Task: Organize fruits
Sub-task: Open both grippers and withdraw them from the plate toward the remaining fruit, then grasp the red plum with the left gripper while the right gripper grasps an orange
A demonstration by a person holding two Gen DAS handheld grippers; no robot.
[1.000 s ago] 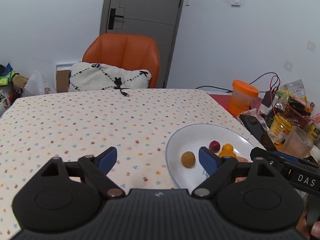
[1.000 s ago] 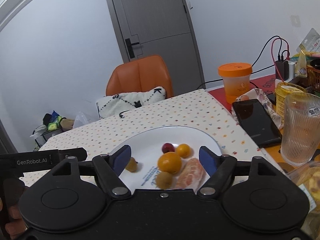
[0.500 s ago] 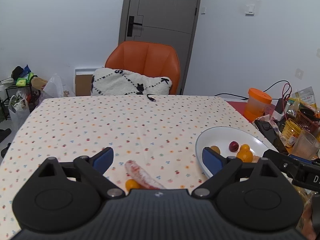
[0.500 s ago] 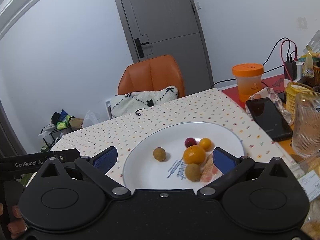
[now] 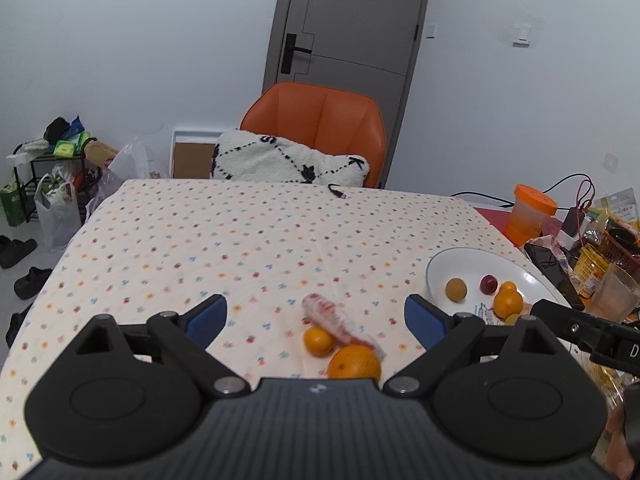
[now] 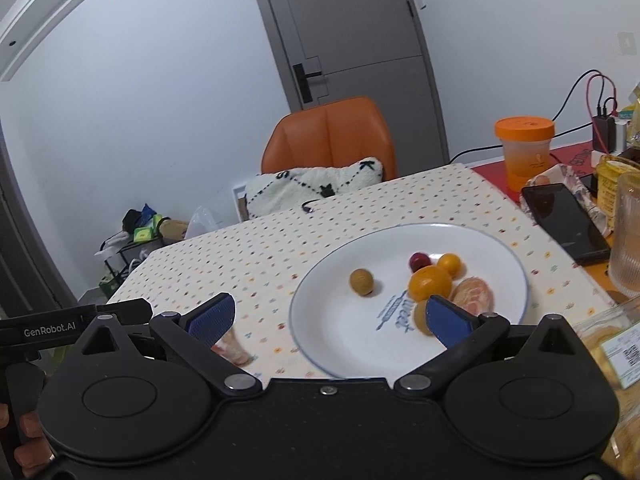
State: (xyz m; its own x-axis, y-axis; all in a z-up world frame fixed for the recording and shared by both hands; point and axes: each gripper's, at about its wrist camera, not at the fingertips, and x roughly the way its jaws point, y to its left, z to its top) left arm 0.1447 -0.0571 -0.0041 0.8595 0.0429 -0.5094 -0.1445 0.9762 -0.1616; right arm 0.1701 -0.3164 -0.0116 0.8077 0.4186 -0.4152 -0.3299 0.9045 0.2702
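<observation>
- Left gripper (image 5: 316, 314): jaws spread wide, blue pads far apart, nothing between them; held above the dotted tablecloth (image 5: 240, 240).
- Right gripper (image 6: 328, 316): jaws likewise wide apart and empty; its right pad overlaps the near part of the white plate (image 6: 344, 344) in the right wrist view.
- Loose fruit on the cloth, left wrist view: a small orange (image 5: 318, 341) at 6 o'clock from the midpoint of the left gripper, a larger orange (image 5: 354, 363) at 5 o'clock, partly hidden by the gripper body, and a reddish peeled segment (image 5: 340, 324) lying slantwise, touching both.
- White plate, left wrist view (image 5: 444, 268): at 3 o'clock from the loose fruit, well apart from it.
- Plate contents, right wrist view: a brown round fruit (image 6: 361, 281) alone at 9 o'clock of the dish; a dark red fruit (image 6: 418, 261) and a small yellow-orange fruit (image 6: 450, 264) at 12 to 1 o'clock; a mandarin (image 6: 430, 283) just in front of them; a peeled citrus piece (image 6: 474, 294) at 3 o'clock of the mandarin; a further yellowish fruit (image 6: 420, 316) half hidden behind the right pad.
- Orange chair (image 5: 320, 124) with a white cushion (image 5: 288, 162), at 12 o'clock beyond the table.
- Orange-lidded cup (image 6: 524, 148), black phone (image 6: 564, 220) and ribbed glass (image 6: 628, 236), at 2 to 3 o'clock of the plate.
</observation>
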